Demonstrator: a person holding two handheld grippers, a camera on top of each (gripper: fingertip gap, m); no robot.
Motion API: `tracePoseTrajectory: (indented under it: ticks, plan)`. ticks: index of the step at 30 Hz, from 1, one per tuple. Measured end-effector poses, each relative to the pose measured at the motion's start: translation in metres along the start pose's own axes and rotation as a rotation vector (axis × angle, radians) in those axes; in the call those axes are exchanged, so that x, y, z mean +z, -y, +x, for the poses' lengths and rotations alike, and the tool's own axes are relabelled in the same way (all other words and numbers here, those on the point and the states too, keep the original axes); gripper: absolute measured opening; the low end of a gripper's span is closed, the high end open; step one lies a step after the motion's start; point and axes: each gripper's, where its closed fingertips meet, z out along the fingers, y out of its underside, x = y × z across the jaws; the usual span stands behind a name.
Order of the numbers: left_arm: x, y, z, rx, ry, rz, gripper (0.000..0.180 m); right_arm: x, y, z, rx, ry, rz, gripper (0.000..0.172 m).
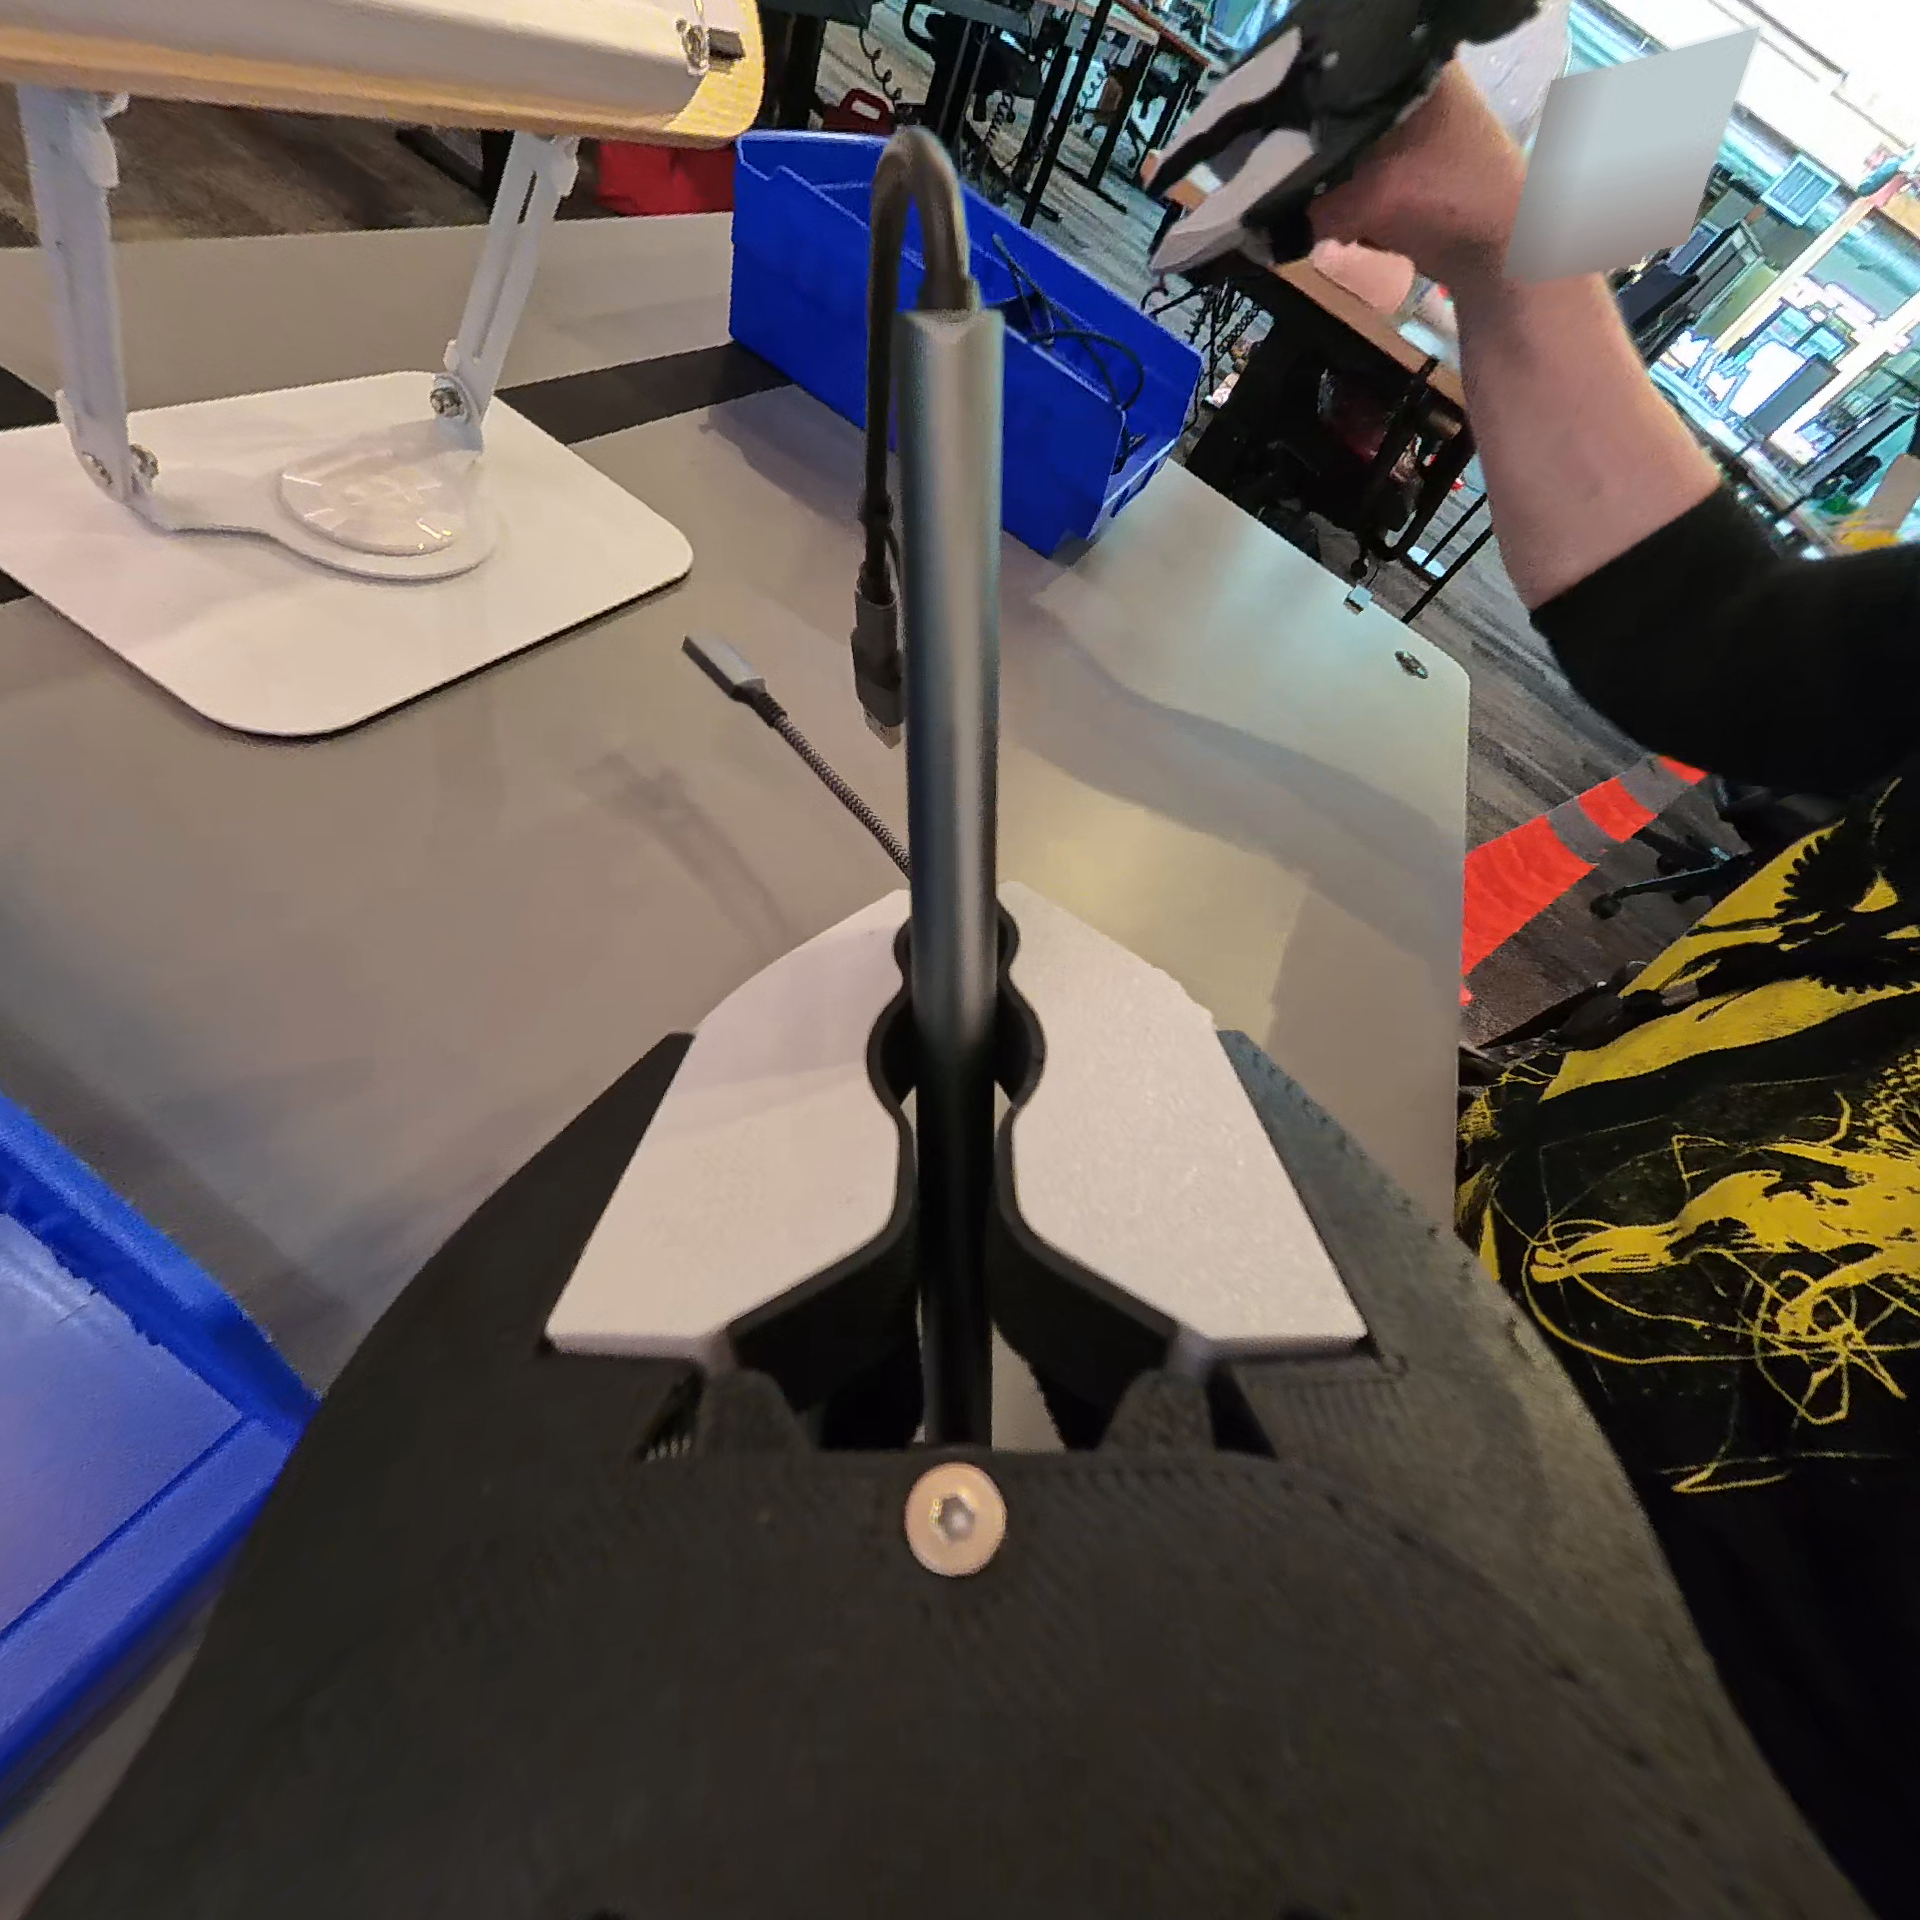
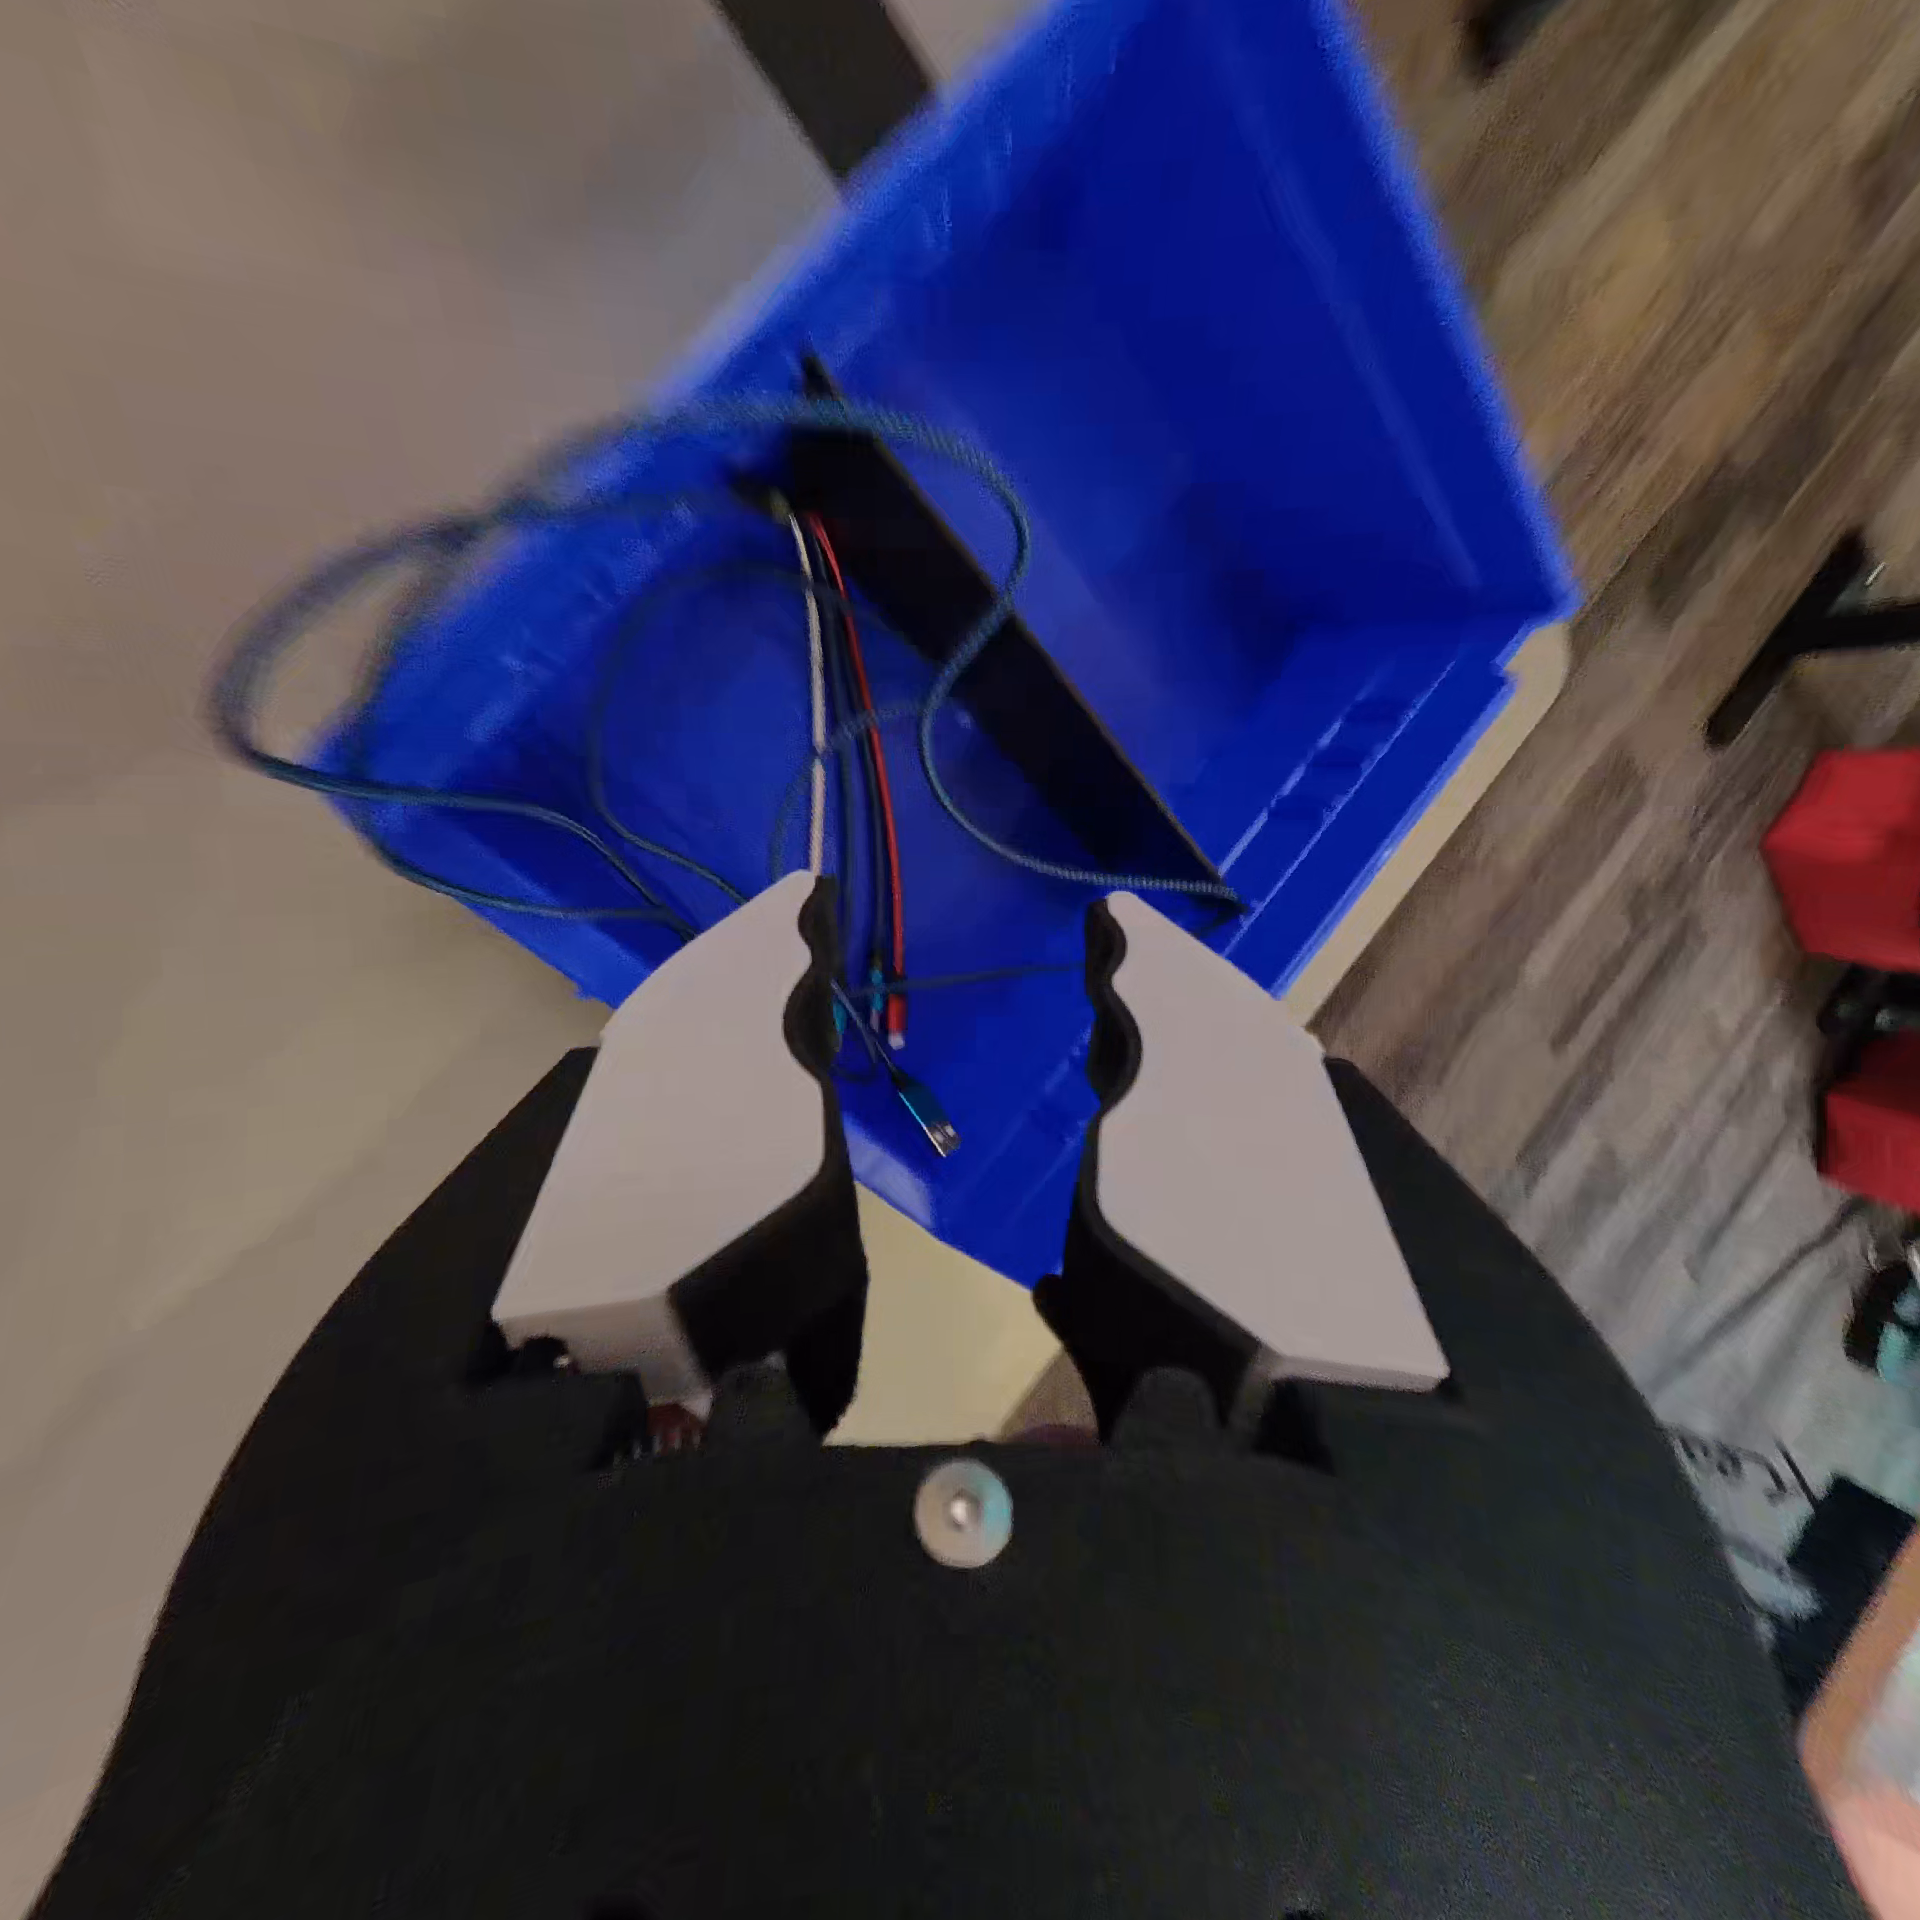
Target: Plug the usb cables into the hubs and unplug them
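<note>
My left gripper is shut on a slim grey USB hub, held edge-on above the grey table. The hub's own black cable loops from its far end and hangs down, ending in a plug. A braided cable with a grey plug lies on the table behind the hub. My right gripper is open and empty above a blue bin that holds several loose cables, one with a blue USB plug. The right gripper also shows in the left wrist view.
A white stand sits at the back left of the table. The blue bin stands behind the hub, and a second blue bin is at the near left. A black divider splits the bin. A person's arm is at the right. There is about 55 cm between the tips of the two grippers.
</note>
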Motion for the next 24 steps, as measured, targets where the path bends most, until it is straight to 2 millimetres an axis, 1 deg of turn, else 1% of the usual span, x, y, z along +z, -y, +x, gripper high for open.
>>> tracePoseTrajectory:
  ticks: [1,2,4,6,8,10,11,14,15,18,20,21,23,24]
  plan:
    - [0.001,0.002,0.002,-0.001,-0.008,0.008,0.008,-0.015,0.011,-0.014,-0.004,0.030,0.071,0.044]
    - [0.003,0.004,0.005,-0.003,-0.018,0.016,0.008,-0.029,0.024,-0.032,-0.014,0.074,0.142,0.045]
    - [0.008,0.008,0.014,-0.009,-0.045,0.039,0.008,-0.060,0.054,-0.075,-0.047,0.157,0.304,0.046]
    - [0.016,0.013,0.026,-0.007,-0.083,0.063,0.008,-0.088,0.086,-0.130,-0.104,0.279,0.456,0.046]
    - [0.026,0.017,0.036,0.003,-0.108,0.083,0.008,-0.111,0.117,-0.187,-0.139,0.413,0.596,0.045]
    - [0.034,0.019,0.048,0.006,-0.148,0.103,0.008,-0.125,0.147,-0.241,-0.144,0.551,0.703,0.043]
    - [0.038,0.020,0.052,0.012,-0.159,0.110,0.008,-0.129,0.158,-0.266,-0.154,0.611,0.736,0.043]
    - [0.045,0.022,0.064,0.012,-0.188,0.136,0.008,-0.135,0.186,-0.330,-0.200,0.771,0.772,0.039]
    - [0.046,0.024,0.066,0.012,-0.193,0.151,0.008,-0.133,0.192,-0.346,-0.221,0.791,0.767,0.039]
    - [0.046,0.030,0.073,-0.007,-0.230,0.199,0.008,-0.117,0.206,-0.384,-0.242,0.847,0.714,0.042]
    - [0.045,0.033,0.077,-0.009,-0.250,0.222,0.008,-0.107,0.216,-0.402,-0.229,0.862,0.707,0.042]
    - [0.045,0.034,0.079,-0.006,-0.254,0.232,0.008,-0.100,0.221,-0.407,-0.214,0.852,0.695,0.044]
    - [0.045,0.035,0.085,0.005,-0.288,0.246,0.008,-0.095,0.232,-0.417,-0.178,0.862,0.709,0.053]
    - [0.045,0.036,0.087,0.019,-0.288,0.256,0.008,-0.092,0.233,-0.422,-0.178,0.868,0.698,0.052]
